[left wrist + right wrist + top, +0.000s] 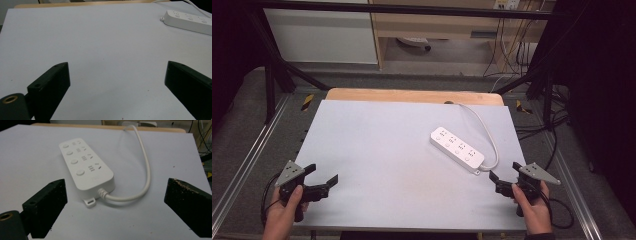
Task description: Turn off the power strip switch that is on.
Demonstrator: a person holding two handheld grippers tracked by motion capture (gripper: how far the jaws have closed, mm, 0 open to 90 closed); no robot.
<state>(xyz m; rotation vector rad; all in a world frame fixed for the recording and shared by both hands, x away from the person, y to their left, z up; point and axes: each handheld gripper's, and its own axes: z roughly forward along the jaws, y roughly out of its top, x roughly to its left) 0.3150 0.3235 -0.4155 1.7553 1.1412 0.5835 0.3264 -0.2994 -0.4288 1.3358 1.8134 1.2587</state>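
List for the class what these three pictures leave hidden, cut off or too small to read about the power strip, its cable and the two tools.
- Power strip: the high view shows it too small to read switch positions or markings; the left gripper view cuts off its far end at the right edge.
- Cable: its far end runs past the table's back edge, so whether it is plugged in stays hidden.
- Left tool and right tool: hands cover the handles.

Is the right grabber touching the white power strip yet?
Apart. In the right gripper view, the right gripper stands open, with bare table between its jaws and the power strip. The high view shows the same gap.
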